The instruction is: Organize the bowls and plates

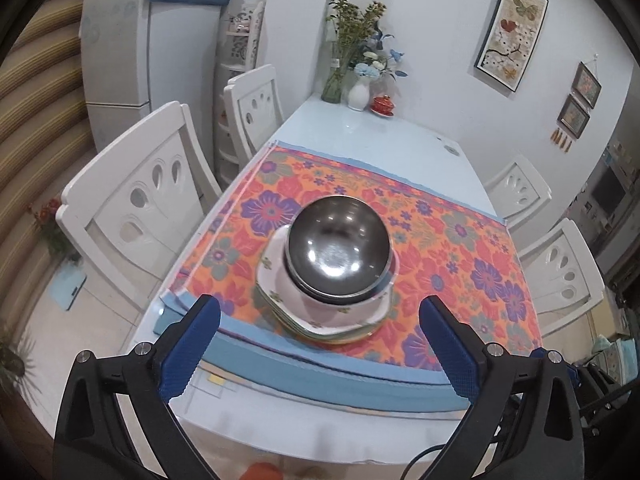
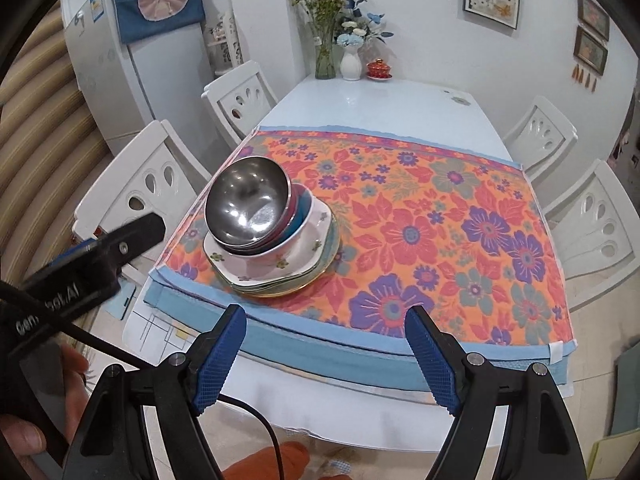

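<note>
A steel bowl (image 1: pixel 338 246) (image 2: pixel 248 204) tops a stack of nested bowls, tilted, inside a white floral bowl (image 1: pixel 320 304) (image 2: pixel 288 256). These rest on a pile of plates (image 1: pixel 340 334) (image 2: pixel 280 286) on the flowered cloth (image 1: pixel 460 248) (image 2: pixel 440 220). My left gripper (image 1: pixel 320 340) stands open just short of the stack, nothing between its blue pads. The right gripper (image 2: pixel 326 348) is open too, over the cloth's near edge to the right of the stack, empty. In the right wrist view, the left gripper's body (image 2: pixel 92 252) shows at the left edge.
The white table (image 1: pixel 380 136) (image 2: pixel 380 100) runs back to vases of flowers (image 1: pixel 352 60) (image 2: pixel 336 40) and a red lidded cup (image 1: pixel 383 105) (image 2: pixel 378 69) at the wall. White chairs (image 1: pixel 136 208) (image 2: pixel 592 216) line both sides. A fridge (image 2: pixel 140 60) stands at the back left.
</note>
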### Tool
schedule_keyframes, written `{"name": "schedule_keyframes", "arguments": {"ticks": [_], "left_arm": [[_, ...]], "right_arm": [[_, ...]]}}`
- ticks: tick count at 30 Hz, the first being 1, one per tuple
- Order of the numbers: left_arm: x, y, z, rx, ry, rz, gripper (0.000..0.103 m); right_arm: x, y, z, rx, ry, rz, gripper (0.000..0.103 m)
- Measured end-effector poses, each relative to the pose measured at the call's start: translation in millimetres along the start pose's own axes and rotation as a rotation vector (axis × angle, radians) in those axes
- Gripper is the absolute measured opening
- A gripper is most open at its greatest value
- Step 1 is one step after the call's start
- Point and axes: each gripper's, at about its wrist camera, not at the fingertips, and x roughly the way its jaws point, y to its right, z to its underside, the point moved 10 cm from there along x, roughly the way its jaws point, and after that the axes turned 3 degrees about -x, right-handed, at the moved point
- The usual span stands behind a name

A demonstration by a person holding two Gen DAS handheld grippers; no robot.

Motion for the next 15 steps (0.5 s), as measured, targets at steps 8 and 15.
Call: {"name": "schedule_keyframes", "arguments": {"ticks": [8,15], "left_arm": [[17,-26,-11,-0.01,-0.007,-0.041,0.1],[31,-35,-21,0.041,-0.02,-0.072,0.1]], "right_arm": [[12,-22,-12,-0.006,-0.005,0.024,0.08],[25,-24,-23,0.031,-0.01,0.056,0.08]]}}
